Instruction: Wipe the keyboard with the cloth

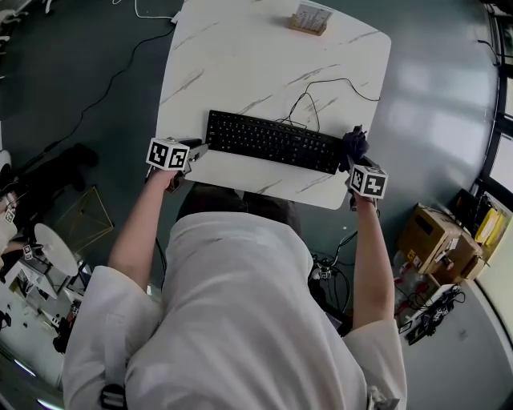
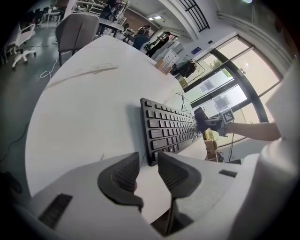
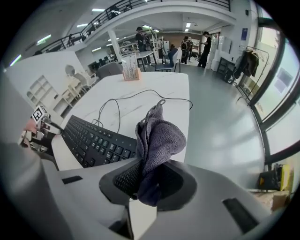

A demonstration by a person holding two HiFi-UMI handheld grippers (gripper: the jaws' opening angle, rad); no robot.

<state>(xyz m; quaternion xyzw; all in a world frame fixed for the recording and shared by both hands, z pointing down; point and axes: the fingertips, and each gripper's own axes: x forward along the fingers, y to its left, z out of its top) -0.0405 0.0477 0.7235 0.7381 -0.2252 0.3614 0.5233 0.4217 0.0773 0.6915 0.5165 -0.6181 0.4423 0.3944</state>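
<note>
A white marble-patterned table [image 1: 240, 56] stands on a grey-green floor, and the person stands at its near edge. At the near left, the left gripper [image 2: 147, 163] sits just beside the left end of the black keyboard [image 1: 272, 141], its jaws parted a little with only bare tabletop between them. At the near right, the right gripper [image 3: 150, 171] is clamped on a bunched grey-purple cloth [image 3: 157, 136], which stands up out of its jaws at the keyboard's right end; whether it touches the keys cannot be told. The keyboard lies along the table's near part, its long axis running left to right, so from the cloth the keys stretch away leftward; the wipe likely runs that way. Beyond it a thin cable [image 1: 317, 92] loops, and a small box [image 1: 309, 19] sits at the far edge.
</note>
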